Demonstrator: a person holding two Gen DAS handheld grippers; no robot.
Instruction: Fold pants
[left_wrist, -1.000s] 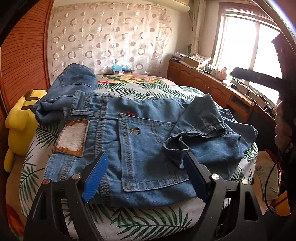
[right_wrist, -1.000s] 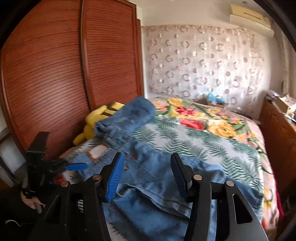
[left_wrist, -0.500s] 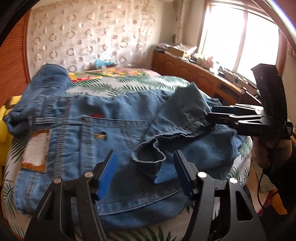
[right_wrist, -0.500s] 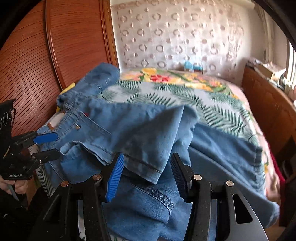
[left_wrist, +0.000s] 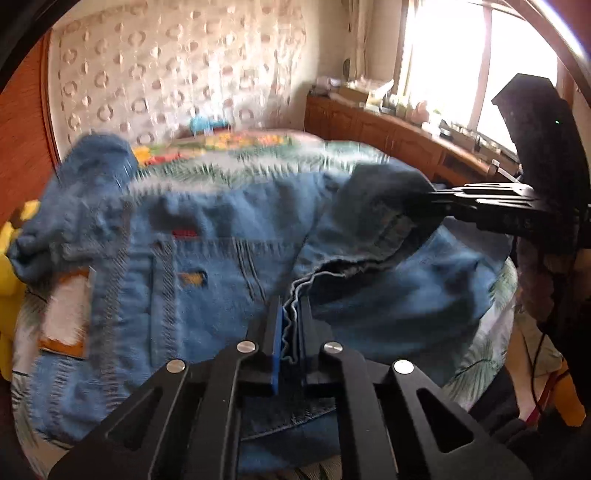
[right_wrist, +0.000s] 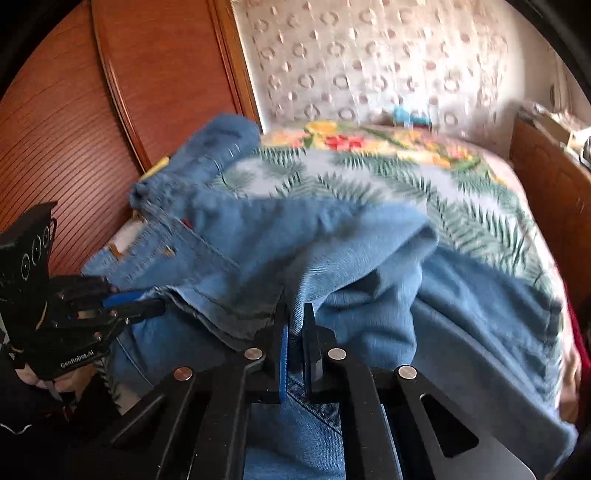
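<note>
1. Lying rumpled across the near end of the bed (right_wrist: 424, 177), the jeans (left_wrist: 207, 280) need one leg lifted clear and spread flat.
2. The left gripper (left_wrist: 290, 328) has just closed on that leg's hem (left_wrist: 332, 267), nearest the bed's foot.
3. The right gripper (right_wrist: 295, 332) has just clamped the same cuff's other side; both should rise together, keeping the hem taut.

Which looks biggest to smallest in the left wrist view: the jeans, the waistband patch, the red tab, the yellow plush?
1. Jeans, by far the largest.
2. Waistband patch.
3. Red tab, the smallest.
The yellow plush is mostly cut off at the frame edge, so it cannot be ranked fairly.
</note>
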